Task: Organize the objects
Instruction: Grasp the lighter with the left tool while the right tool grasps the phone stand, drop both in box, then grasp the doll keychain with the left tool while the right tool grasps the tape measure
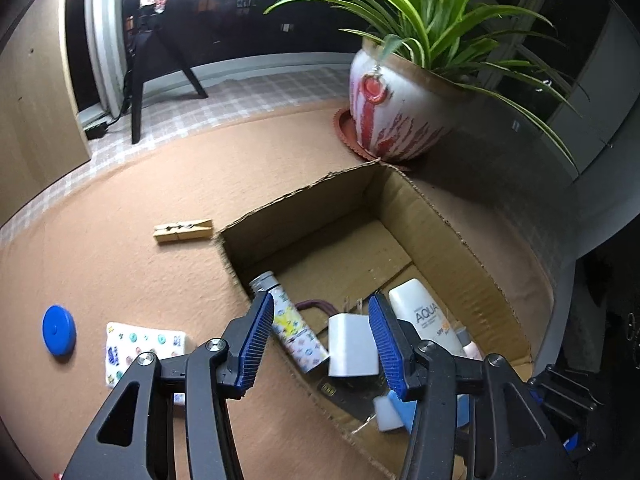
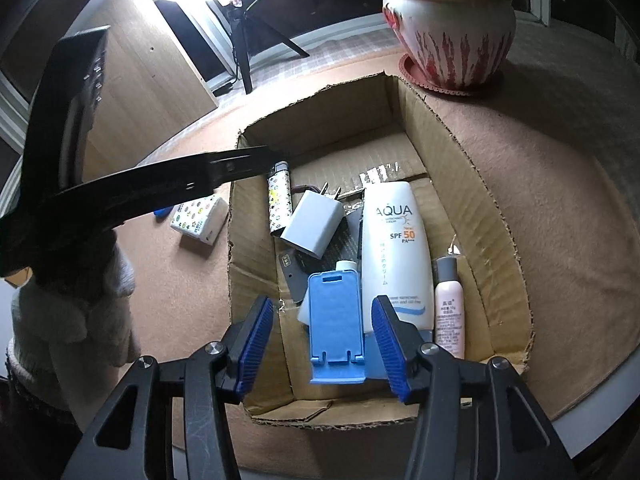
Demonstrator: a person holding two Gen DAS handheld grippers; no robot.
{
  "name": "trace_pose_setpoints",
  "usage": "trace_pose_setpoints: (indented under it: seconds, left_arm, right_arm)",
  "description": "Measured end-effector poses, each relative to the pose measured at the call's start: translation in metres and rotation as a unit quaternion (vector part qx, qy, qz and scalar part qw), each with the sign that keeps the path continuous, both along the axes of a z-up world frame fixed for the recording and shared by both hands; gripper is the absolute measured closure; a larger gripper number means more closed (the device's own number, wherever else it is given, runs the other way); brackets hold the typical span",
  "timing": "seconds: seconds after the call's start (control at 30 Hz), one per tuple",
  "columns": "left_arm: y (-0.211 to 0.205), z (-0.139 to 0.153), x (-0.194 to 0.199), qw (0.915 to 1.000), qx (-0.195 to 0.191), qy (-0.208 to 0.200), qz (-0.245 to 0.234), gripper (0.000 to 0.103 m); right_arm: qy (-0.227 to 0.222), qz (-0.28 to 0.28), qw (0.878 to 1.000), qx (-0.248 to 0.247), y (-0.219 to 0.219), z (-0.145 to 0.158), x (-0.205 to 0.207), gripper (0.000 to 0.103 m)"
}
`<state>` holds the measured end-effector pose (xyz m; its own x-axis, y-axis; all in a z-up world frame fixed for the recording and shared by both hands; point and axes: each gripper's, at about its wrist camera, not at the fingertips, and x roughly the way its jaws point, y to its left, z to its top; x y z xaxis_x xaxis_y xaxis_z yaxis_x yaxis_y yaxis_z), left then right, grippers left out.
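Observation:
A cardboard box (image 1: 460, 216) (image 2: 472, 176) stands on the tan felt table. It holds a patterned lighter (image 1: 294, 330) (image 2: 279, 200), a white charger plug (image 1: 352, 346) (image 2: 314, 226), a white AQUA sunscreen tube (image 1: 426, 318) (image 2: 396, 240), a pink bottle (image 2: 450, 312) and a blue phone stand (image 2: 337, 328). My left gripper (image 1: 320, 340) is open over the box's near left wall, above lighter and plug. My right gripper (image 2: 322, 342) is open over the box's near end, around the blue stand, not touching it. Outside lie a wooden clothespin (image 1: 183, 230), a blue cap (image 1: 59, 330) and a patterned tissue pack (image 1: 138, 350) (image 2: 200, 220).
A potted spider plant (image 1: 400, 108) (image 2: 450, 32) on a red saucer stands just behind the box. The left gripper's black arm (image 2: 120, 188) crosses the right wrist view. A tripod (image 1: 140, 72) stands on the tiled floor beyond the table's far edge.

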<state>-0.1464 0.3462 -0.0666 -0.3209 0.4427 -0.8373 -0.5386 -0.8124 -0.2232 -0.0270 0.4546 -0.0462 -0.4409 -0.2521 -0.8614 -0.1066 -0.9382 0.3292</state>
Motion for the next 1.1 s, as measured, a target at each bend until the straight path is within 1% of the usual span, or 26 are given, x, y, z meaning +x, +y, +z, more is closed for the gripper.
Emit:
trace_pose_setpoints:
  seconds: [0.2, 0.3, 0.47, 0.6, 0.73, 0.83, 0.93, 1.1]
  left_arm:
    - [-0.029, 0.003, 0.005, 0.9999, 0.000, -0.003, 0.017, 0.049]
    - [-0.051, 0.003, 0.010, 0.9995, -0.001, -0.004, 0.030, 0.046]
    - [-0.095, 0.001, 0.020, 0.9982, -0.011, -0.006, 0.058, 0.044]
    - [-0.137, -0.002, 0.030, 0.9959, -0.016, -0.011, 0.088, 0.035]
    - [-0.186, -0.006, 0.040, 0.9913, -0.019, -0.019, 0.129, 0.032]
    - [-0.223, -0.011, 0.048, 0.9862, -0.022, -0.028, 0.162, 0.029]
    - [-0.250, -0.018, 0.055, 0.9822, -0.030, -0.037, 0.182, 0.028]
    - [-0.294, -0.031, 0.067, 0.9730, -0.036, -0.056, 0.221, 0.027]
  right_arm:
    - [0.001, 0.002, 1.000, -0.002, -0.007, 0.002, -0.002, 0.055]
    - [0.005, 0.004, 1.000, -0.002, -0.012, 0.005, -0.003, 0.055]
    - [0.013, 0.014, 1.000, 0.002, -0.024, 0.011, -0.006, 0.055]
    - [0.022, 0.027, 0.999, 0.007, -0.038, 0.015, -0.009, 0.055]
    - [0.028, 0.046, 0.999, 0.010, -0.058, 0.019, -0.016, 0.055]
    - [0.032, 0.063, 0.997, 0.013, -0.075, 0.021, -0.023, 0.055]
    - [0.035, 0.082, 0.996, 0.016, -0.093, 0.023, -0.032, 0.056]
    - [0.041, 0.112, 0.993, 0.019, -0.123, 0.026, -0.048, 0.055]
